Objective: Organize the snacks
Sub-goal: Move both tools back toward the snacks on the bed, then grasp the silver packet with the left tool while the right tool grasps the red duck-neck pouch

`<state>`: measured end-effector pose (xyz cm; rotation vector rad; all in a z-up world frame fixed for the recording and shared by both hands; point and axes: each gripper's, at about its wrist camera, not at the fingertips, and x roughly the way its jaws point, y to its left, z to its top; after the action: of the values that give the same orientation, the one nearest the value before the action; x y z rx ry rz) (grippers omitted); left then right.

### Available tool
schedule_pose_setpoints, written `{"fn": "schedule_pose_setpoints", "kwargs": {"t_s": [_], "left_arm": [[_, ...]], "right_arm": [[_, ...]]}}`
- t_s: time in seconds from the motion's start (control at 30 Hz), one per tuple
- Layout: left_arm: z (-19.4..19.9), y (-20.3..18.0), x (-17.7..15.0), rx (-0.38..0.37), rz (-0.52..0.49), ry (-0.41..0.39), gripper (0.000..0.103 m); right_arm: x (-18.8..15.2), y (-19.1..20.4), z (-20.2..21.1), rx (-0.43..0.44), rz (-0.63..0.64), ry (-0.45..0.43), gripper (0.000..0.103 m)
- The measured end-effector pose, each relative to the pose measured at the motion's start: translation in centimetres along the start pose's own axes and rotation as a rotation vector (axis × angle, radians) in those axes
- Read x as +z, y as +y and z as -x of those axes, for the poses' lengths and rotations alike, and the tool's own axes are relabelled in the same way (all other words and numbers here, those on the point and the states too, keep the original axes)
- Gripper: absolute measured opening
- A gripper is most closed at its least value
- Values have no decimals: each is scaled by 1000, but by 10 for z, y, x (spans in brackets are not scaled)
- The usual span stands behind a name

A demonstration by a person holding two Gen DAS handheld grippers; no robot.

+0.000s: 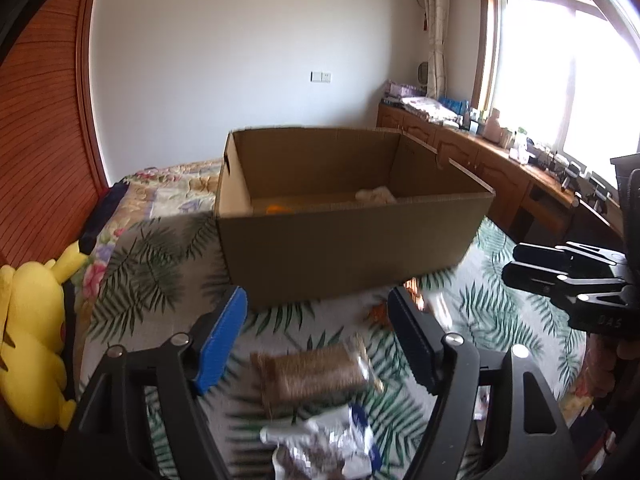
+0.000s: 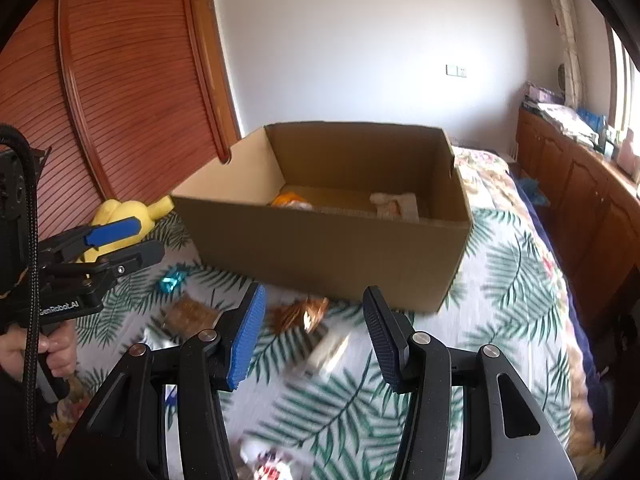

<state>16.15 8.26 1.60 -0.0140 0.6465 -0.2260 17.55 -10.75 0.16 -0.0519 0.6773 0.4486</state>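
Several snack packs lie loose on a leaf-print bedspread [image 2: 516, 264], just in front of an open cardboard box [image 2: 328, 248]. Closest to the left gripper [image 1: 316, 340] is a brown crinkly packet [image 1: 312, 372] with a silver sealed end, and below it a shiny white and blue foil bag [image 1: 324, 448]. From the right wrist view there's a coppery foil wrapper [image 2: 300, 312] almost touching the box wall, a pale blurry pack [image 2: 328, 352] beside it, and a small teal wrapper [image 2: 170, 278] off to the left. The box is plain corrugated brown, flaps gone, with something orange [image 2: 288, 200] and a pale packet [image 2: 394, 204] already inside.

A yellow plush toy [image 1: 32, 344] sits by the ribbed wooden headboard [image 1: 40, 140]; wooden cabinets [image 1: 480, 164] run under the window.

Both grippers tilt down toward the bed. The left one's blue-padded jaws stand wide with nothing gripped. The right gripper [image 2: 314, 324] has its jaws partly apart, empty too. A hand [image 2: 52, 352] wraps the left handle.
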Motion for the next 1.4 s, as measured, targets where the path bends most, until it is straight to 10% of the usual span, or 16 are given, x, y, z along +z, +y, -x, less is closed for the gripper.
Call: {"fn": "schedule_pose_setpoints", "kwargs": {"t_s": [1.4], "left_arm": [[-29,-5,-93,42,6,226,83]], "right_arm": [[-124,31,-14,-56,28,134,61]]}}
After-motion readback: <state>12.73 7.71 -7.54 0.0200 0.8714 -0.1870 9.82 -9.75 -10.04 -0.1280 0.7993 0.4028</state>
